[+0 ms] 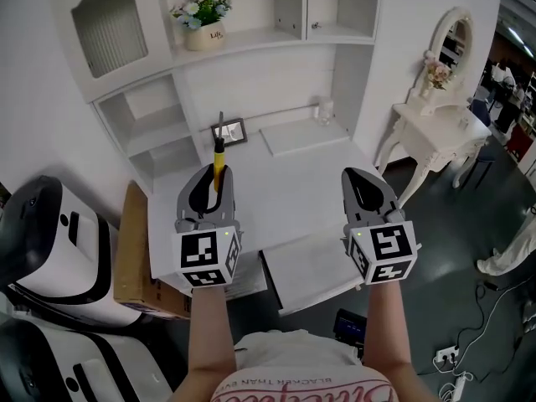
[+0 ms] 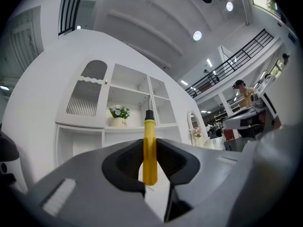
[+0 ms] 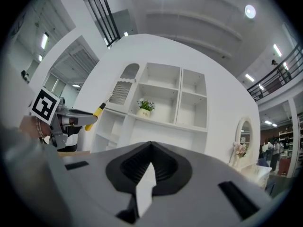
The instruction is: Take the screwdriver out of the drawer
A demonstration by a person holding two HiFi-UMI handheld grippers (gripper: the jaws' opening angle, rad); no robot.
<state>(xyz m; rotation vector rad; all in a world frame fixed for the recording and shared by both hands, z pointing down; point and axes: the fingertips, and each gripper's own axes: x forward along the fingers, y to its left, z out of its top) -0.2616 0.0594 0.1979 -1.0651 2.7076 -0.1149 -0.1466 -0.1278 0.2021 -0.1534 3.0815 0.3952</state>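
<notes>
The left tool [image 1: 217, 172] is clamped on the yellow-handled screwdriver [image 1: 219, 159], which stands upright between its jaws, shaft up, above the white counter [image 1: 289, 187]. The right tool [image 1: 355, 176] has its jaws together, with nothing between them. Below the counter edge, a white panel [image 1: 314, 268] is possibly the open drawer.

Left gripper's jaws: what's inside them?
A yellow-handled screwdriver, clamped, its metal shaft sticking out past the jaws. From the head view, the jaws cover the handle's lower end.
</notes>
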